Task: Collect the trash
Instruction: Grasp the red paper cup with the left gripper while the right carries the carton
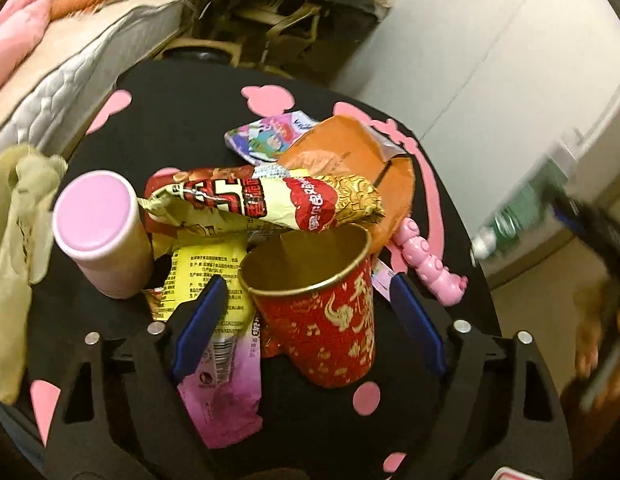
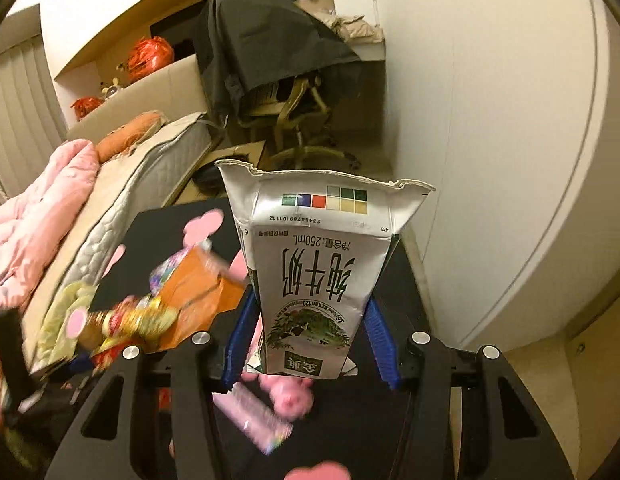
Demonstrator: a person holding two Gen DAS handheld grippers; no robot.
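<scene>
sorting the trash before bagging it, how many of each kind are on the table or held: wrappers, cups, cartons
Snack wrappers: 5: the red-and-yellow noodle pack, yellow pack, pink pack, orange bag, pastel pack
Paper cups: 1: the red cup
Milk cartons: 1: the milk carton, held by the right gripper
Total: 7

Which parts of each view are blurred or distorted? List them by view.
Left wrist view: the red cup and the wrappers behind it are sharp; the right edge smears, where the right gripper and its milk carton streak. Right wrist view: the carton is crisp between the jaws, but the trash pile at left is motion-blurred. Both views show fisheye bending and warm, dim light.
</scene>
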